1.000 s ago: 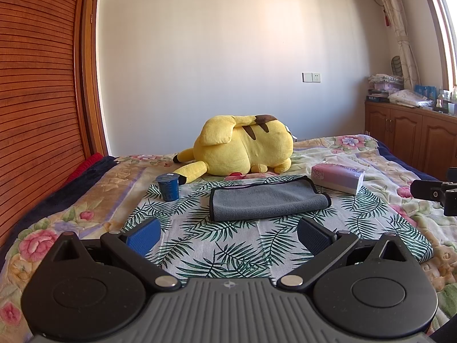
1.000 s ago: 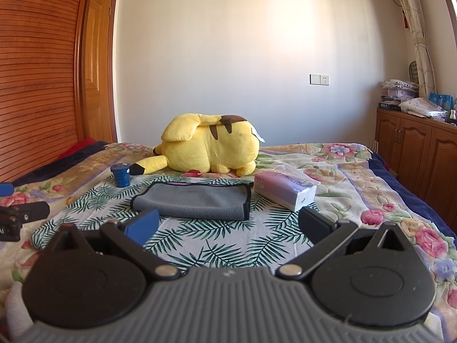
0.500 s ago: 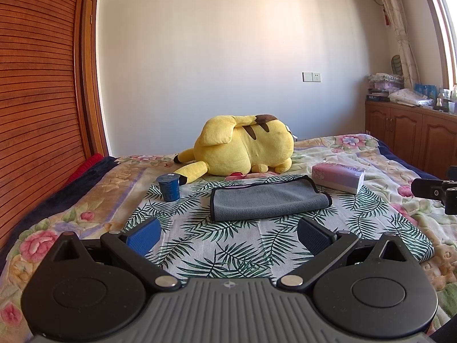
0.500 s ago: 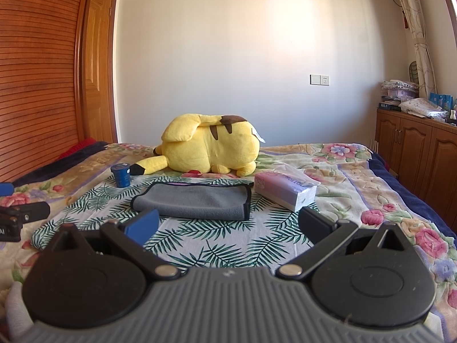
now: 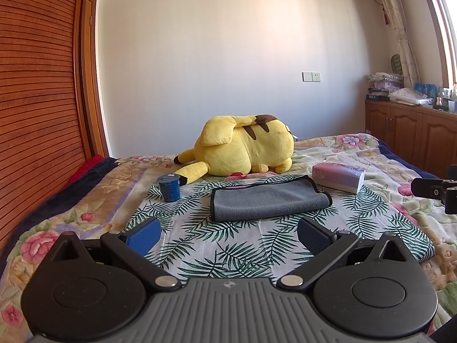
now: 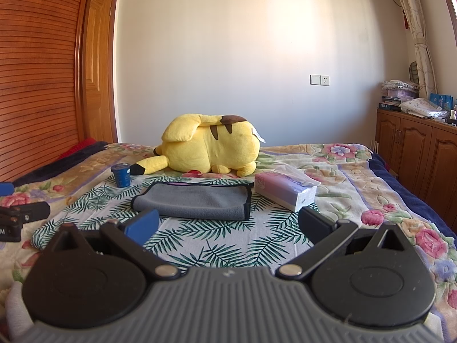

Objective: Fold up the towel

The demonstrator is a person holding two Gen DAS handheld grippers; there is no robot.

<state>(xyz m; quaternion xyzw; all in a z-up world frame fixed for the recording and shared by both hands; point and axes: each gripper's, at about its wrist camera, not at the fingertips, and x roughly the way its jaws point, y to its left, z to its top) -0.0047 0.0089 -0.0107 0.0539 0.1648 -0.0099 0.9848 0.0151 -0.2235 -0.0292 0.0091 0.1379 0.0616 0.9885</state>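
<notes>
A grey towel with dark edging lies folded flat on the palm-leaf cloth on the bed; it also shows in the right wrist view. My left gripper is open and empty, held above the cloth a little in front of the towel. My right gripper is open and empty, also just in front of the towel. Each gripper's fingers show at the edge of the other view, the right one and the left one.
A yellow plush toy lies behind the towel. A blue cup stands at its left and a pink tissue pack at its right. A wooden wardrobe is on the left, low cabinets on the right.
</notes>
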